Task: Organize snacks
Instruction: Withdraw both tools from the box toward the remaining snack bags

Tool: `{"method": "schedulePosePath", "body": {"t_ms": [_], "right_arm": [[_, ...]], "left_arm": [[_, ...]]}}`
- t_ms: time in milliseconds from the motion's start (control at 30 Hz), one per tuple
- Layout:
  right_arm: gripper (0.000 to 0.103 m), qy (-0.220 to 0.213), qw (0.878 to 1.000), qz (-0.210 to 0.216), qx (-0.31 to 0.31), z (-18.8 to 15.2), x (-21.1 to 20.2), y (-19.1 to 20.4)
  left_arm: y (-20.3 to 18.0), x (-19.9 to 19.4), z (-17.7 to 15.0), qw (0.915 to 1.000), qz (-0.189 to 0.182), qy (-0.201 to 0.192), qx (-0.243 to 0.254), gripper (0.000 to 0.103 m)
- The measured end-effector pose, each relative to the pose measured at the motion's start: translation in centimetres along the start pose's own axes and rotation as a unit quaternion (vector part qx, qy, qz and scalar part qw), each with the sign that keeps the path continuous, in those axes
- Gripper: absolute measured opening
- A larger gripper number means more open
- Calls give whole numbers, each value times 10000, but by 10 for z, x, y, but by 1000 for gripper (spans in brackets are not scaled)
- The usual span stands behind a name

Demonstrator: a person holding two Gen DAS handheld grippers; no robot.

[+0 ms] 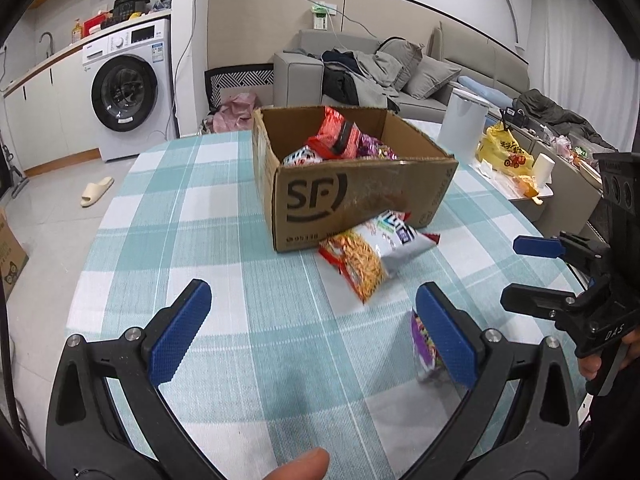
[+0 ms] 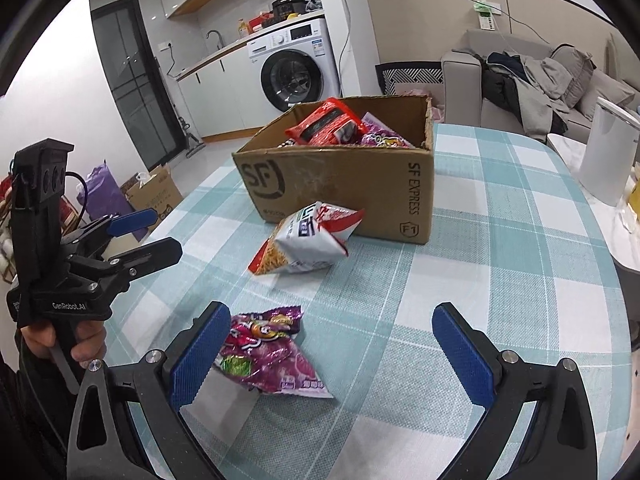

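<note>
Both grippers [image 1: 312,328] [image 2: 332,344] agape, empty; purple pkt [image 1: 424,344] half-hidden behind pad.

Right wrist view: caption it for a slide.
Open right gripper over purple snack bag; noodle packet leans against cardboard box.

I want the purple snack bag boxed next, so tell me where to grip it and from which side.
Probably the crinkled top seam of the purple snack bag, the end toward the cardboard box. It lies flat on the tablecloth, so come from above with the open right gripper and pinch that raised edge.
</note>
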State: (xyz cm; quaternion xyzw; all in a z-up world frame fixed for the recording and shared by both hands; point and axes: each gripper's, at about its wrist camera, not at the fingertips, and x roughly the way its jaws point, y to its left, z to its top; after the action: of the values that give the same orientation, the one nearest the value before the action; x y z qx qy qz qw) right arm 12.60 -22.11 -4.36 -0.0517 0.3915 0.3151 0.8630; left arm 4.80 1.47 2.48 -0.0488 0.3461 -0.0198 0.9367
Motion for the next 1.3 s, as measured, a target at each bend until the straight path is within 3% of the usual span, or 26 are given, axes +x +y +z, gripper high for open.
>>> {"method": "schedulePosePath", "body": {"t_ms": [533, 967, 1300], "right_arm": [[103, 267, 9988, 320, -270, -13, 9, 19], [103, 652, 9956, 600, -315, -23, 35, 28], [102, 758, 9964, 371, -89, -25, 48, 19]], "left_arm": [[-6, 2, -32, 9994, -21, 323, 84, 102], [-7, 12, -39, 9987, -33, 494, 99, 102], [-5, 28, -44, 9978, -23, 667, 58, 102]]}}
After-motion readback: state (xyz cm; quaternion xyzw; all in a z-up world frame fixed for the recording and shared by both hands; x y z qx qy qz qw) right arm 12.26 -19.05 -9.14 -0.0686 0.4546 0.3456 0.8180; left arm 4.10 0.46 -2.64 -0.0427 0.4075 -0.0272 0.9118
